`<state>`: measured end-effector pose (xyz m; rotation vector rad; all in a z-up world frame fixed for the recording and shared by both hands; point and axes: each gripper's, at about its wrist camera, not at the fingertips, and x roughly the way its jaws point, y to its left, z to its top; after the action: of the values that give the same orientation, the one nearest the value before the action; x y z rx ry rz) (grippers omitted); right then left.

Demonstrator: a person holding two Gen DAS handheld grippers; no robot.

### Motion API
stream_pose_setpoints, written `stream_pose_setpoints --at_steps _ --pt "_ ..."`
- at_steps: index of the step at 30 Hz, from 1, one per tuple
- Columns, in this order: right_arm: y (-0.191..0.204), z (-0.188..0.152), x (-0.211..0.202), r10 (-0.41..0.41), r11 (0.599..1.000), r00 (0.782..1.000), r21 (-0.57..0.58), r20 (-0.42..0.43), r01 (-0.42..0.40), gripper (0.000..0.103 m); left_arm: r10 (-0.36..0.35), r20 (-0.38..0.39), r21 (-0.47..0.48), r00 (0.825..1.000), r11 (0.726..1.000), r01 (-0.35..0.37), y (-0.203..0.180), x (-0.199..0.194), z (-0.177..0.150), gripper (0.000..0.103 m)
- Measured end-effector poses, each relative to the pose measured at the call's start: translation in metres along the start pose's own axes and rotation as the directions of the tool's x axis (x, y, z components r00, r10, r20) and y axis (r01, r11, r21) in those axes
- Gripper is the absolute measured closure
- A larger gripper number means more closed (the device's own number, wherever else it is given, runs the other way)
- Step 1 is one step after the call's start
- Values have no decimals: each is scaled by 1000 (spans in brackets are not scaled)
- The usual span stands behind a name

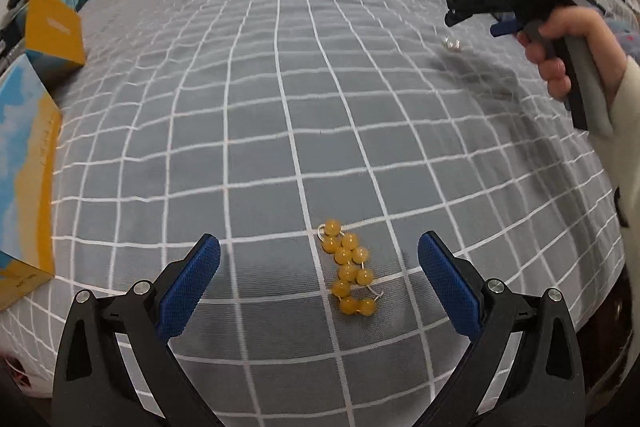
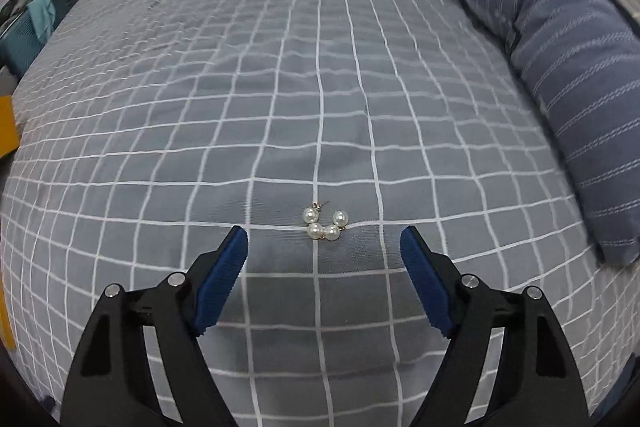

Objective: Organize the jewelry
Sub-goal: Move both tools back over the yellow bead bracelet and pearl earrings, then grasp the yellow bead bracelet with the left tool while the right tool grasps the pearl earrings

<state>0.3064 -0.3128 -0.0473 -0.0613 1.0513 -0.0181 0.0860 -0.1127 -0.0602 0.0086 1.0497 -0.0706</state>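
Left gripper: blue pads spread wide with nothing pinched, tilted down over the bed; the yellow bead bracelet lies on the cover between the two pads but nearer the right-hand one, touched by neither.
Yellow bead bracelet: bunched in a loose double row on the grey checked bedspread, with a thin pale cord showing at both ends.
Right gripper: jaws apart, gap empty; the pearl piece sits on the cover just beyond the fingertips and roughly centred between them.
Pearl piece: four small white pearls in a short curve with a tiny metal post at the top; too small to tell whether it is one item or a pair.
Boxes: a yellow and sky-blue box and a second yellow box stand at the bed's left edge, well apart from both pieces; probably where the jewelry belongs.
Risk, bracelet: closing off-centre could catch only a few beads, so the rest dangle or slip from the pads.
Risk, pearls: being small and round, they could roll or squirt out as the pads close, or sink into the soft cover.
Risk, fabric: pressing low could pinch the bedspread along with the jewelry and drag it.
Risk, view: blur at the frame edges suggests motion, which could spoil the aim.
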Motion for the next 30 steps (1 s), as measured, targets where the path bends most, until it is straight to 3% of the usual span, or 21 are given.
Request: stream_pose_setpoints --at_steps 6,11,14,17,19,22,25,28,30 --pt "-2 1 26 -20 1000 998 15 -57 21 33 -29 -69 7 997 1000 29 -3 22 -5 6" --pt "-5 4 39 -11 999 997 37 -81 15 42 -49 -62 -9 997 999 49 -5 22 -6 7" --pt "-7 5 46 -2 999 995 52 -97 7 56 -39 -79 -25 996 999 37 -2 22 -6 23" --pt "-6 4 51 -13 999 994 44 -106 17 64 -29 -80 -20 996 999 28 -1 19 -7 44" --pt "-7 5 52 -4 999 995 52 -104 9 69 -39 -85 -5 996 999 38 -1 16 -8 65" --pt "-10 7 53 11 997 994 72 -109 -3 79 -26 -96 27 995 999 29 -3 17 -6 88" --pt "-11 8 50 16 996 994 91 -108 -6 82 -38 -95 22 995 999 40 1 14 -6 93" --pt "-13 9 46 21 994 995 112 -94 -10 92 -51 -93 22 994 998 53 3 12 -4 93" --pt "-13 10 43 24 993 996 119 -90 -14 92 -50 -89 27 995 998 53 2 12 -3 93"
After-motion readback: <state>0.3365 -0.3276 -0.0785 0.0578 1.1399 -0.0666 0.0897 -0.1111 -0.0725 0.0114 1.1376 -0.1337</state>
